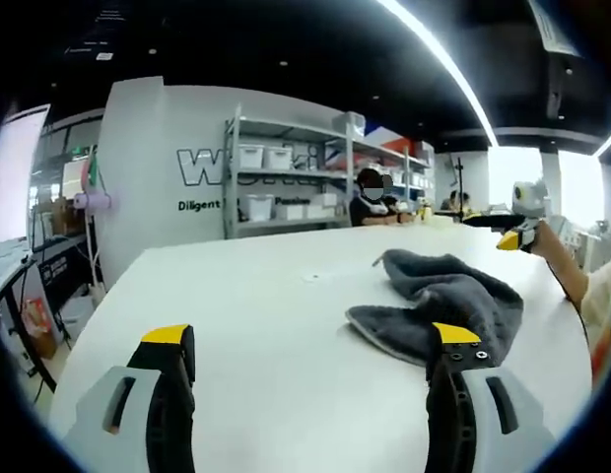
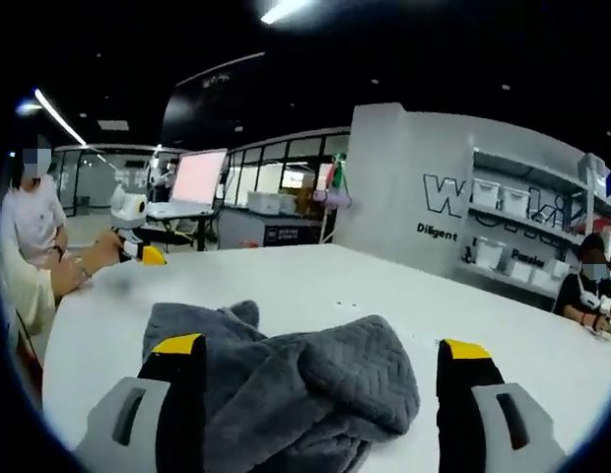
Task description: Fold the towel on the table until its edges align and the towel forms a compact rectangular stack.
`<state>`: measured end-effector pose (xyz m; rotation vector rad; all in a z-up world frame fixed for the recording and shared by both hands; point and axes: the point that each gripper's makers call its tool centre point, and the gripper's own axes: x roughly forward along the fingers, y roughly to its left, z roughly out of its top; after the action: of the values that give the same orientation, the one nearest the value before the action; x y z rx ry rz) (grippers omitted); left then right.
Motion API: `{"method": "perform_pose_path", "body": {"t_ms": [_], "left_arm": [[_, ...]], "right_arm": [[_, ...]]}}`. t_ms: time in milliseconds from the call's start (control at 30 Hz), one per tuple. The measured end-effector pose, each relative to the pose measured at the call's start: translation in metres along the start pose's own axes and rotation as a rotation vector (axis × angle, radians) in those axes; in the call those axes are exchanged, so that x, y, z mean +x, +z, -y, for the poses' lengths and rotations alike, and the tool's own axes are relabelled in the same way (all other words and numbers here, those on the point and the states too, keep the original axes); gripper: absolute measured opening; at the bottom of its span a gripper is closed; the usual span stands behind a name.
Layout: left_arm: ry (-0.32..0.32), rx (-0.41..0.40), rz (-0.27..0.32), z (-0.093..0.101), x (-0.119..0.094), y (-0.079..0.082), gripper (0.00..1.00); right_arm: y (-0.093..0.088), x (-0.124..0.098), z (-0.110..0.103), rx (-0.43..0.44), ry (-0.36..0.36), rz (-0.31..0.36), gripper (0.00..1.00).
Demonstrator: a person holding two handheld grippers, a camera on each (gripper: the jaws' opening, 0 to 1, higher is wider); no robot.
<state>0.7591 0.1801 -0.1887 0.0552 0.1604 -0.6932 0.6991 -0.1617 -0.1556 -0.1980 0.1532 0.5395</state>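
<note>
A grey towel (image 1: pixel 443 301) lies crumpled in a loose heap on the white table (image 1: pixel 246 296), to the right of my left gripper (image 1: pixel 311 340). That gripper hovers open over bare tabletop, its yellow-tipped jaws wide apart. Beyond the towel, a hand holds my right gripper (image 1: pixel 512 236) near the far right table edge. In the right gripper view the towel (image 2: pixel 315 379) bulges just ahead of and between the spread jaws of my right gripper (image 2: pixel 320 350), which is open. I cannot tell whether it touches the cloth. My left gripper (image 2: pixel 138 251) shows far left, held by a hand.
The white table (image 2: pixel 384 286) stretches wide around the towel. Shelves with white bins (image 1: pixel 276 182) stand against the back wall. A person (image 1: pixel 370 202) sits beyond the table's far edge. A screen (image 2: pixel 197 177) stands on a desk behind. A person (image 2: pixel 30 227) is at the table's left edge.
</note>
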Motion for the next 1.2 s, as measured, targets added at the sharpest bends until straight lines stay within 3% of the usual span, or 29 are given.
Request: {"method": "perform_pose_path", "body": {"t_ms": [200, 700, 933, 1200], "left_arm": [[0.01, 0.006, -0.032, 0.0, 0.004, -0.007, 0.99], [0.018, 0.012, -0.037, 0.001, 0.011, -0.008, 0.98], [-0.012, 0.04, -0.034, 0.007, 0.029, 0.005, 0.89], [-0.117, 0.089, -0.068, 0.03, 0.061, 0.01, 0.73]], "right_arm": [[-0.009, 0.0, 0.005, 0.0, -0.02, -0.025, 0.99], [0.003, -0.006, 0.001, -0.007, -0.007, 0.009, 0.99], [0.005, -0.007, 0.001, -0.013, -0.003, 0.01, 0.99], [0.006, -0.007, -0.002, -0.017, 0.003, 0.013, 0.99]]}}
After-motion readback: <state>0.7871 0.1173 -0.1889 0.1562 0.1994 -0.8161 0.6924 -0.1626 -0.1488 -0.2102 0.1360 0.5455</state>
